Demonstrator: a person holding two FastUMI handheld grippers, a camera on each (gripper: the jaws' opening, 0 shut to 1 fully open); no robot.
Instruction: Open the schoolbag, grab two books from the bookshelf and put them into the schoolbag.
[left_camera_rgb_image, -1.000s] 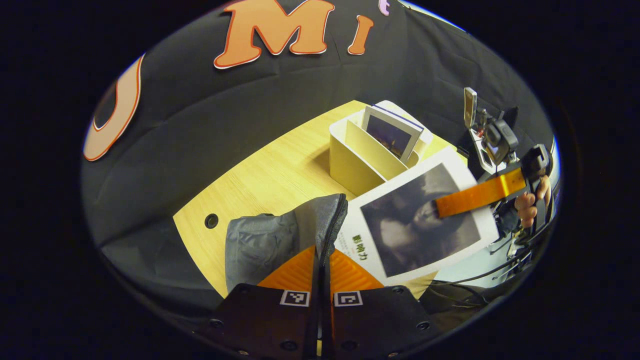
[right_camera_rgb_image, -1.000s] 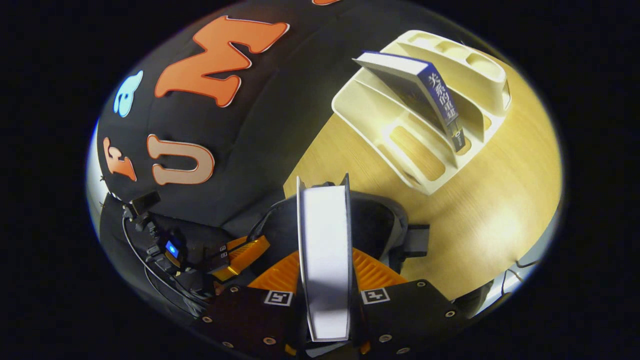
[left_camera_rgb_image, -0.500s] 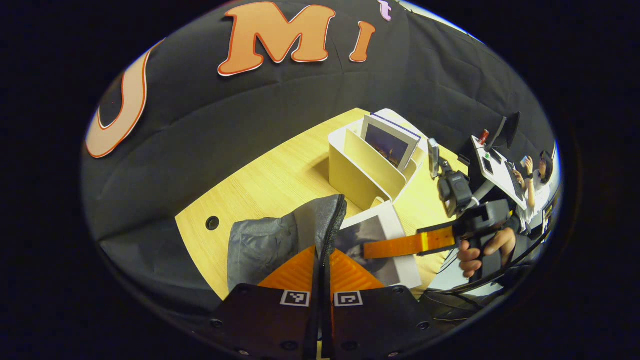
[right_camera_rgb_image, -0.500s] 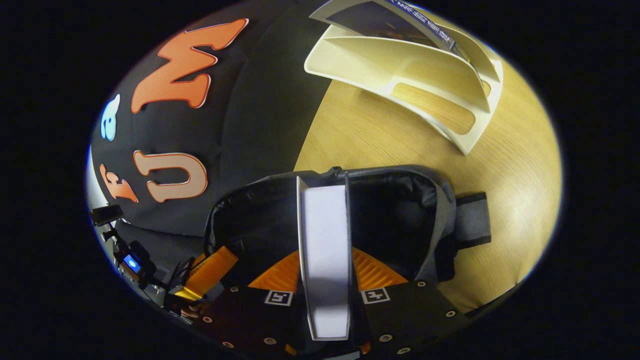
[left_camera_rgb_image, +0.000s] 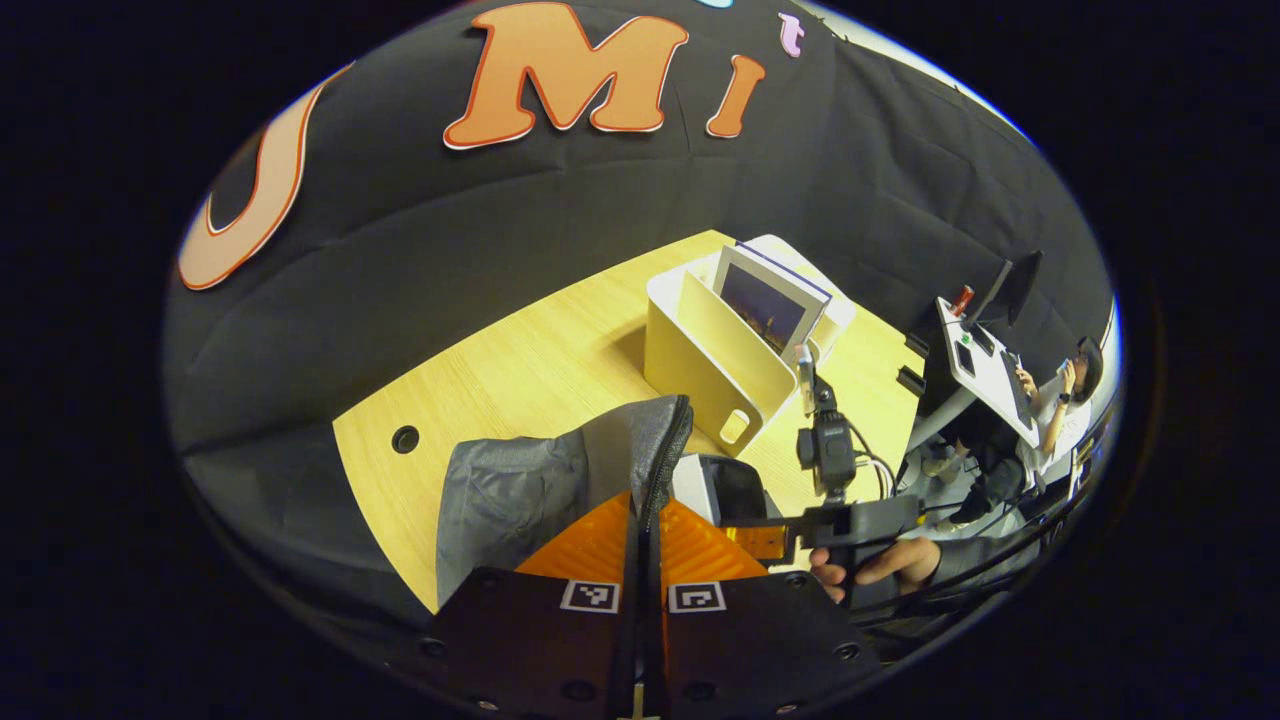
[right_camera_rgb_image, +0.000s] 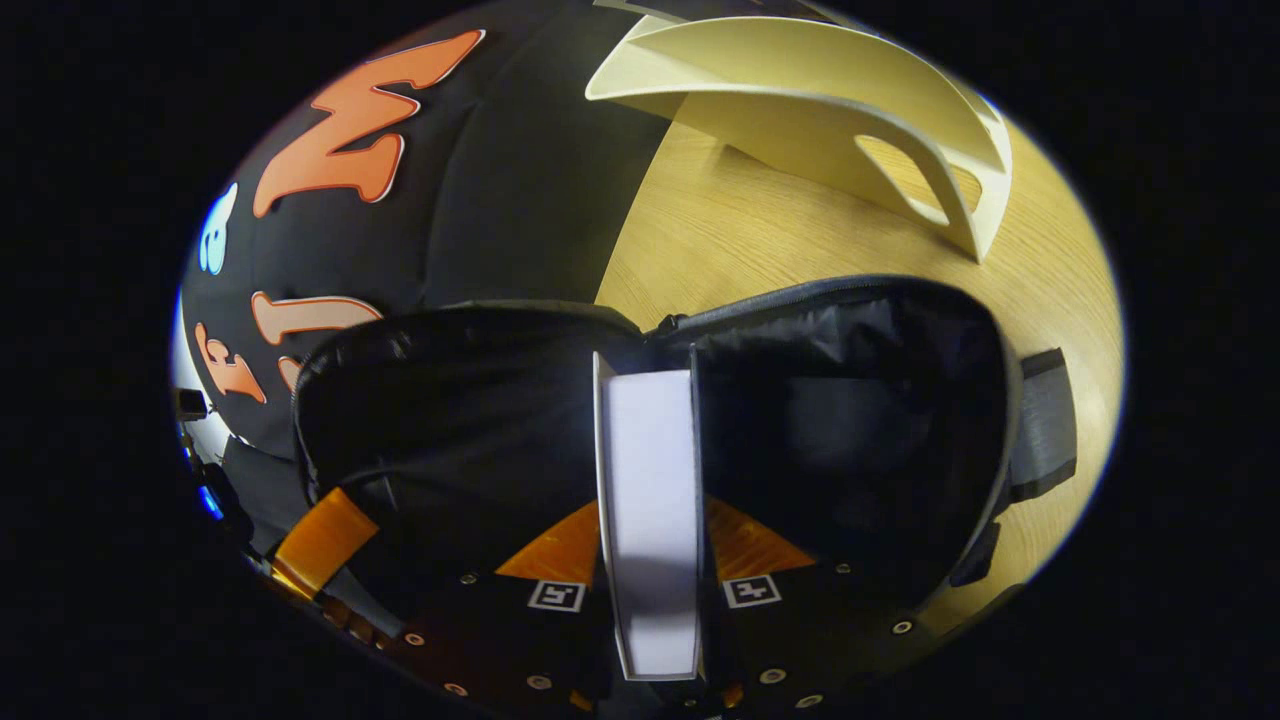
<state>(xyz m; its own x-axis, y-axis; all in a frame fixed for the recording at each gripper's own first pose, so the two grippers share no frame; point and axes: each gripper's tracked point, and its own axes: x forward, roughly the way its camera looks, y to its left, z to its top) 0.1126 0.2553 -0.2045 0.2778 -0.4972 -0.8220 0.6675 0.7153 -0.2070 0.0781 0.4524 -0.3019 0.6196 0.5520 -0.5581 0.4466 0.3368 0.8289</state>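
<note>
grey fabric of the schoolbag (right_camera_rgb_image: 860, 420) is gaping wide right under the right gripper (right_camera_rgb_image: 650, 540), which is clamping a white book (right_camera_rgb_image: 650, 500) edge-on btwn both fingers, long axis running straight ahead into the dark mouth. so the drop looks to be along the gripper's own line, w/ no sideways shift. left gripper (left_camera_rgb_image: 640, 545) is pinching the bag's zipper rim (left_camera_rgb_image: 668, 450), jaws narrow on it, holding the mouth open. bookshelf (left_camera_rgb_image: 715, 350) is standing just beyond the bag w/ the second book (left_camera_rgb_image: 765, 305) leaning in a slot, nearer the right hand.
</note>
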